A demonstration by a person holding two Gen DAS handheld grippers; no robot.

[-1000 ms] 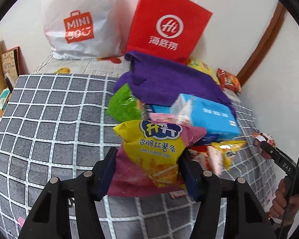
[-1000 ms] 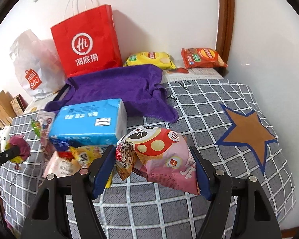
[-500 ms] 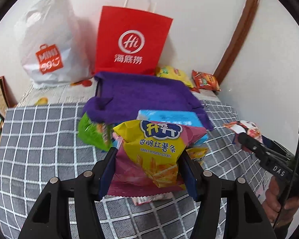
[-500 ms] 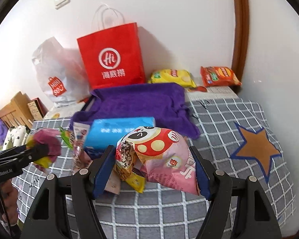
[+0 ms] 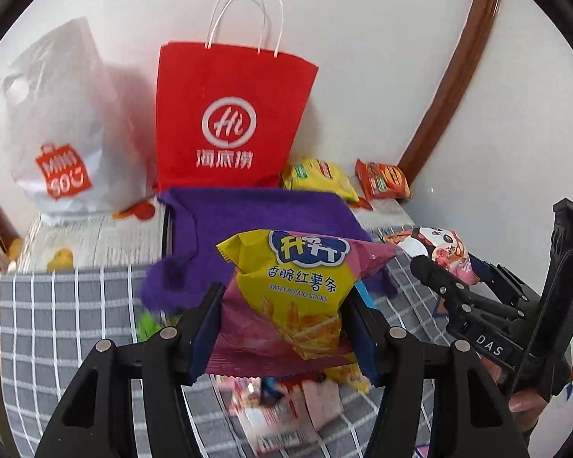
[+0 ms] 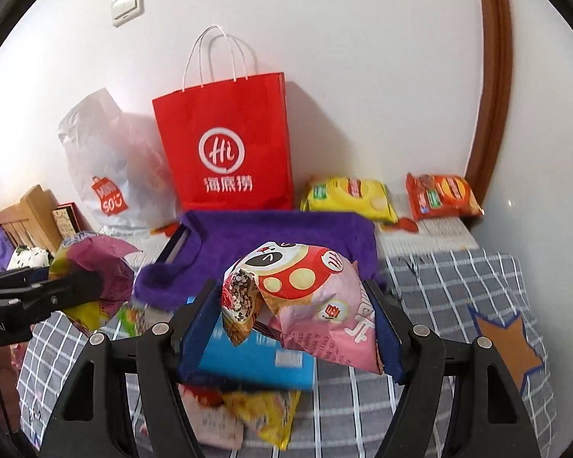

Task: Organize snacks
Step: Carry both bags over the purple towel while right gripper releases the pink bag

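Left wrist view: left gripper (image 5: 282, 328) clamped on sweet potato sticks bag (image 5: 298, 286), bottom centre of frame, bag standing upright between the blue pads, long axis up-down, clear of the checked bedspread (image 5: 57, 305). Red paper bag (image 5: 229, 122) upper centre, straight beyond the held bag past the purple cloth (image 5: 256, 213). Right gripper (image 5: 450, 267) at right edge, holding panda snack bag (image 5: 439, 244).

Right wrist view: right gripper (image 6: 294, 324) shut around panda snack bag (image 6: 305, 290), lower centre, tilted, hanging over blue tissue pack (image 6: 256, 358). Red paper bag (image 6: 225, 145) upper centre, dead ahead. Yellow chips (image 6: 347, 194) and orange chips (image 6: 443, 194) lie upper right against the wall. Probably both grippers about equally near the red bag; left gripper (image 6: 80, 286) at left edge.
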